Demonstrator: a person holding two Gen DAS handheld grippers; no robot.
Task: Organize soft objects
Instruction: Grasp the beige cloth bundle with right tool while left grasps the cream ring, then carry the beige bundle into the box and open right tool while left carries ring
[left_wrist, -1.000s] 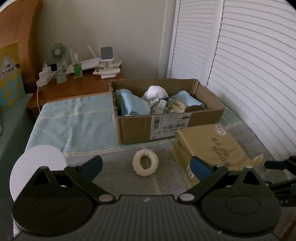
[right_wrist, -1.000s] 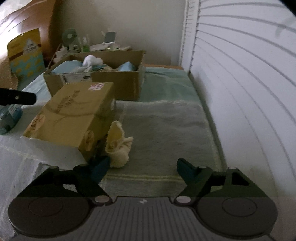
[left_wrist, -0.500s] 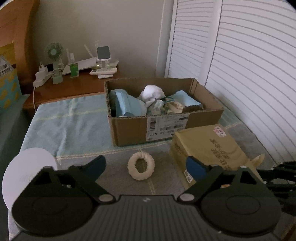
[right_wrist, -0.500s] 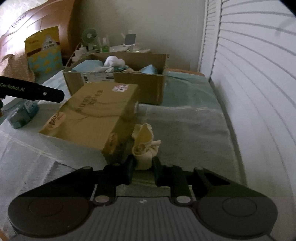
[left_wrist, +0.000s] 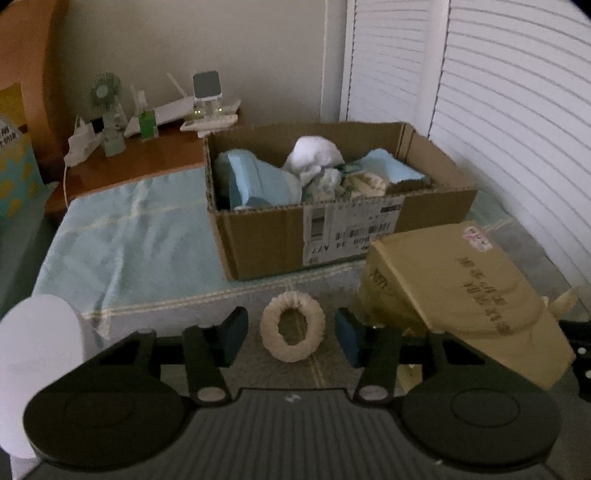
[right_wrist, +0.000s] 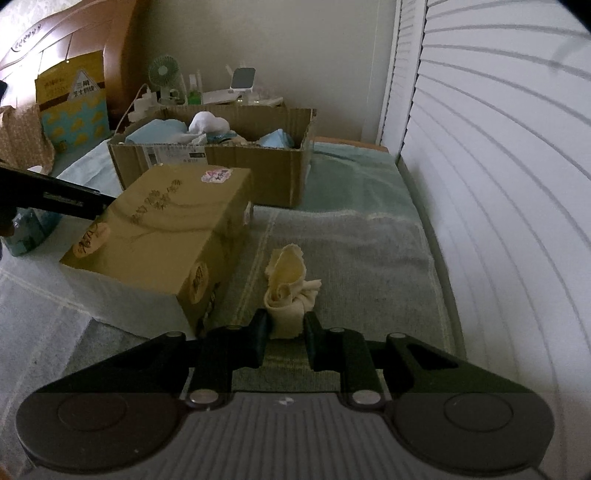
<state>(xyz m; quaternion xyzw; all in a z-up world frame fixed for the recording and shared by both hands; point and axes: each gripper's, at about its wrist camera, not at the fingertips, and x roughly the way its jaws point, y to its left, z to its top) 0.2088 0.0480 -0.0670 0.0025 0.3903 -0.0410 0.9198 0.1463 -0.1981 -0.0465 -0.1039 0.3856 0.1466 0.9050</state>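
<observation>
Landmark: closed yellow box (left_wrist: 461, 291), lying on the bed. Left of it, bare towel (left_wrist: 125, 251) gives wide open room out to the bed's left edge. Just left of the box, cream ring scrunchie (left_wrist: 293, 329) lies flat between the left gripper (left_wrist: 291, 334) pads; jaws closing, a gap shows on both sides, though blur makes contact hard to judge. Behind the box, open cardboard carton (left_wrist: 266, 240) full of soft items, touching or nearly so. Right of the box, right gripper (right_wrist: 286, 334) is clamped narrow on the pale yellow cloth (right_wrist: 290, 284), beside the box's near corner. Further right, clear grey blanket (right_wrist: 369, 258) runs to the shutter wall (right_wrist: 498, 184).
</observation>
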